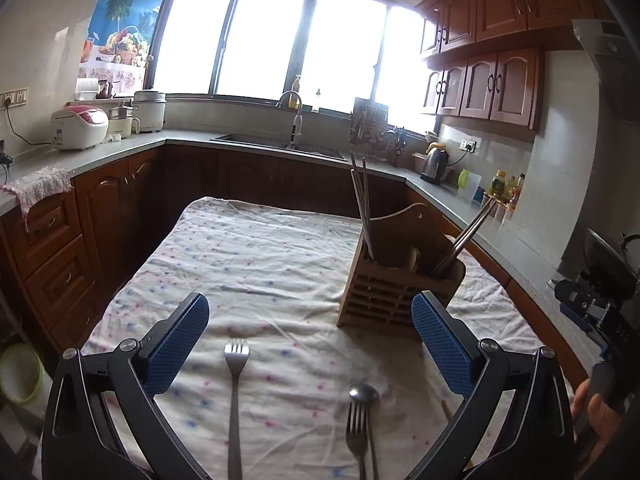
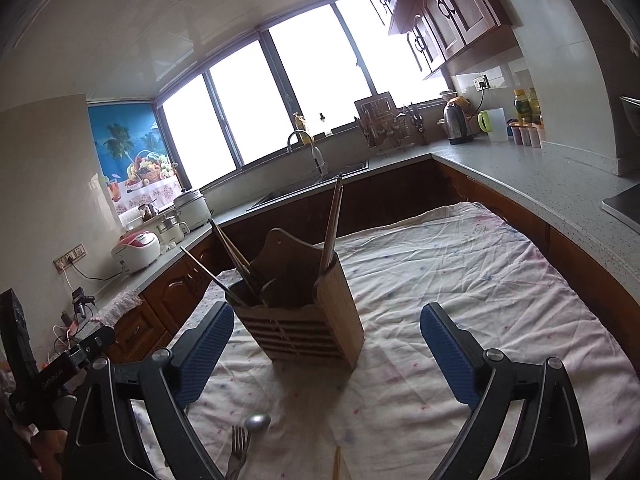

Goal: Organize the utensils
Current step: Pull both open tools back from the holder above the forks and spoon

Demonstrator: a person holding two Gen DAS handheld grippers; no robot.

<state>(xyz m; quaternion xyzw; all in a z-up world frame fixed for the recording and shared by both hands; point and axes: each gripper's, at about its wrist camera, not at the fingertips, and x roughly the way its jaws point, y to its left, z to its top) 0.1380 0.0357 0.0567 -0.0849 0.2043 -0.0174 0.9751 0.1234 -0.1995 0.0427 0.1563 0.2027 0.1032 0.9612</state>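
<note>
A wooden utensil holder (image 1: 394,286) stands on the cloth-covered table (image 1: 256,256), with chopsticks (image 1: 362,208) sticking out of it. It also shows in the right wrist view (image 2: 304,320). A steel fork (image 1: 235,392) lies between my left gripper's fingers. A second fork (image 1: 357,432) and a spoon (image 1: 365,396) lie side by side to its right; the fork (image 2: 238,446) and the spoon (image 2: 257,424) also show in the right wrist view. My left gripper (image 1: 310,322) is open and empty above the table. My right gripper (image 2: 326,332) is open and empty, facing the holder.
A wooden stick end (image 2: 338,462) lies near the bottom edge of the right wrist view. Counters (image 2: 540,176) wrap around the table, with a sink (image 1: 280,144), rice cookers (image 1: 80,126) and a kettle (image 1: 434,164). The other gripper shows at the right edge of the left wrist view (image 1: 600,320).
</note>
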